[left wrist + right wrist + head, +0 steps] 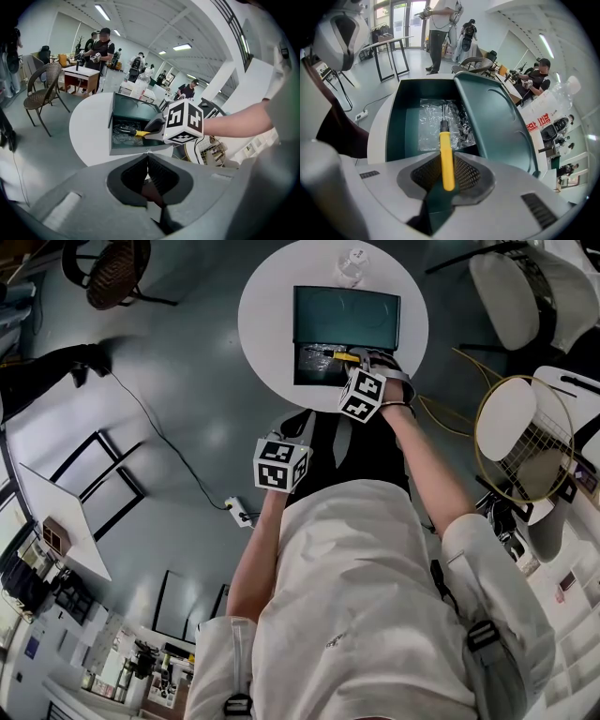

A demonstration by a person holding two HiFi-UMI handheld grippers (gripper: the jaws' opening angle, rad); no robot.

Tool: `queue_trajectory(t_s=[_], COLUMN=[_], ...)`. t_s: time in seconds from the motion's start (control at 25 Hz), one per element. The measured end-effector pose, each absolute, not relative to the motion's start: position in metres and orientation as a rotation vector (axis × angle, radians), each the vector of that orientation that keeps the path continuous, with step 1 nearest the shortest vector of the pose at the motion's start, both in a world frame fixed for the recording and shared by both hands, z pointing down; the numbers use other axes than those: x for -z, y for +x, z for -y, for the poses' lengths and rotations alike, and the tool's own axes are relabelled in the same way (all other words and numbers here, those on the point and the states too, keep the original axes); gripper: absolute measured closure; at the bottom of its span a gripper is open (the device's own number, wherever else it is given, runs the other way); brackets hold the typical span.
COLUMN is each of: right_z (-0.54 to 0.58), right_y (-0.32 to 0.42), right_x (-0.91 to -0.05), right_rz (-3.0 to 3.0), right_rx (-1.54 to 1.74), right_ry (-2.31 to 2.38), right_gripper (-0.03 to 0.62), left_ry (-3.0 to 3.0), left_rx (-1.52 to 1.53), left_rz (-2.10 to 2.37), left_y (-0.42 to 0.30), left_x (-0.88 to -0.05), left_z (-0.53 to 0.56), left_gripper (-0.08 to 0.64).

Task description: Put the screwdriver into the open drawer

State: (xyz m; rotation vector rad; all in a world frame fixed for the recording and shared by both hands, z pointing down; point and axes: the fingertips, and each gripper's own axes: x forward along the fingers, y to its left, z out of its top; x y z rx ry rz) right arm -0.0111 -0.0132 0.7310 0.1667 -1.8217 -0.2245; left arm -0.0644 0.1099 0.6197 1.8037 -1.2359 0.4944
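A dark green drawer unit point(347, 315) stands on a round white table point(267, 324). Its open drawer point(396, 126) faces me and is lined with crinkled clear plastic point(433, 124). My right gripper point(446, 163) is shut on the yellow handle of the screwdriver point(446, 150). The tool's metal shaft points down into the drawer, above the plastic. In the head view the screwdriver point(343, 357) lies over the drawer's right part. My left gripper point(147, 160) hangs shut and empty, back from the table's near edge; its marker cube point(281, 463) shows beside my body.
A clear plastic bottle point(353, 265) stands behind the unit on the table. A white chair point(525, 296) and a wire-framed stool point(525, 442) are to the right, and a cable point(178, 451) runs over the floor at the left. Several people point(99, 47) stand at far tables.
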Motion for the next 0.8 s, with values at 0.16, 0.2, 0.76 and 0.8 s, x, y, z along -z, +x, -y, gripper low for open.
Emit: queue_trajectory(t_s=[0.16, 0.2, 0.76, 0.8], right_z=[0.011, 0.010, 0.006, 0.005], right_y=[-0.012, -0.012, -0.008, -0.006], right_x=[-0.728, -0.727, -0.674, -0.669], right_rz=[1.831, 1.833, 1.900, 1.907], right_rx=[0.214, 0.212, 0.144, 0.132], right_ry=[0.166, 0.166, 0.269, 0.285], right_gripper=[0.491, 0.491, 0.506, 0.509], left_ry=[1.807, 1.808, 1.900, 1.908], left_rx=[-0.497, -0.500, -0.494, -0.494], left_rz=[1.237, 1.237, 1.237, 1.234], left_y=[-0.065, -0.066, -0.066, -0.066], left_x=[-0.620, -0.620, -0.599, -0.597], left_z=[-0.109, -0.108, -0.087, -0.087], left_gripper=[0.548, 0.548, 0.546, 0.546])
